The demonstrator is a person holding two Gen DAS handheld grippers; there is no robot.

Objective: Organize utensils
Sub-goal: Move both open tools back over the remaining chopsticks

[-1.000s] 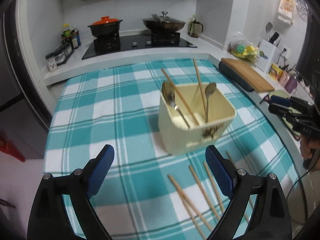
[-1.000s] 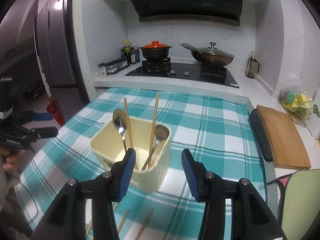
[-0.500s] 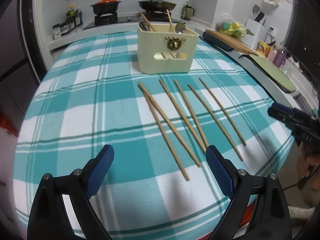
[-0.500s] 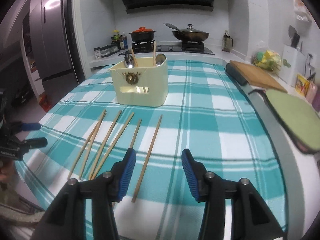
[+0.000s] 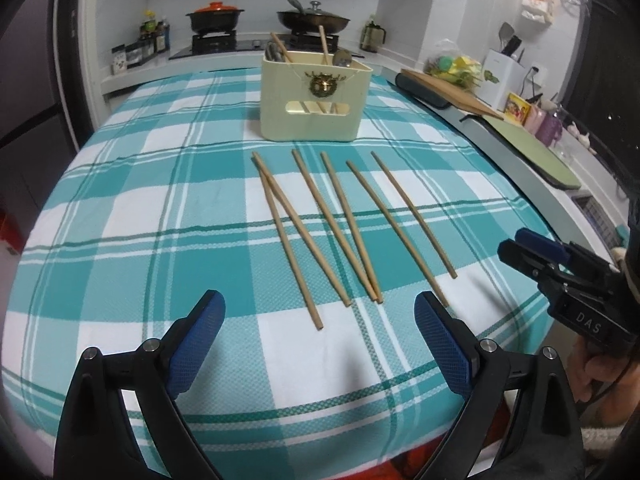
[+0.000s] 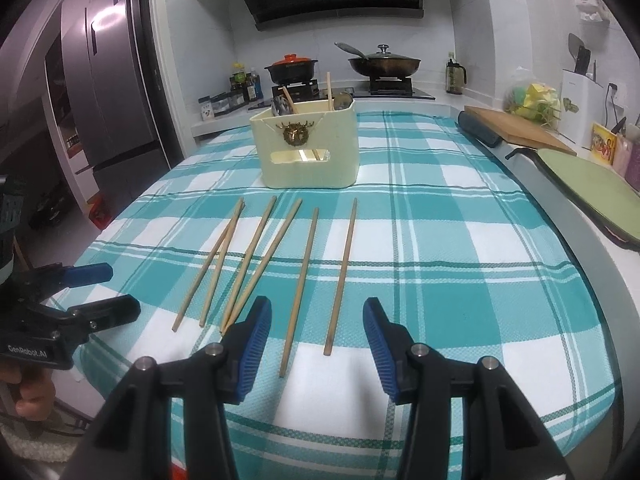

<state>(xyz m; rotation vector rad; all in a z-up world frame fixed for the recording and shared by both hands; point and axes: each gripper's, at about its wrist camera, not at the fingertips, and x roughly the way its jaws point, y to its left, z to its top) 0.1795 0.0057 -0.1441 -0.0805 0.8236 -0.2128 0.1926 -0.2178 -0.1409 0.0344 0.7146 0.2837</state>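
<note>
Several wooden chopsticks [image 5: 320, 226] lie loose, side by side, on the checked cloth in front of a cream utensil holder [image 5: 314, 100]. The holder [image 6: 306, 148] contains spoons and two upright chopsticks. My left gripper [image 5: 317, 300] hovers open near the table's front edge, just short of the chopsticks' near ends. My right gripper [image 6: 316, 304] is also open, with the near ends of the two rightmost chopsticks [image 6: 341, 276] lying between its fingers in the picture, untouched. Each gripper shows in the other's view: the right gripper [image 5: 510, 241] and the left gripper [image 6: 124, 288].
The teal and white checked tablecloth [image 5: 120, 208] drops off at the near edge. A wooden cutting board [image 6: 516, 128] and a green mat [image 6: 592, 184] lie along the right counter. Pots sit on the stove [image 6: 344, 80] behind, and a fridge [image 6: 108, 92] stands at the left.
Both grippers have drawn back from above the holder toward the table's near edge and sunk lower. The holder now sits far off and the whole row of chopsticks is in view.
</note>
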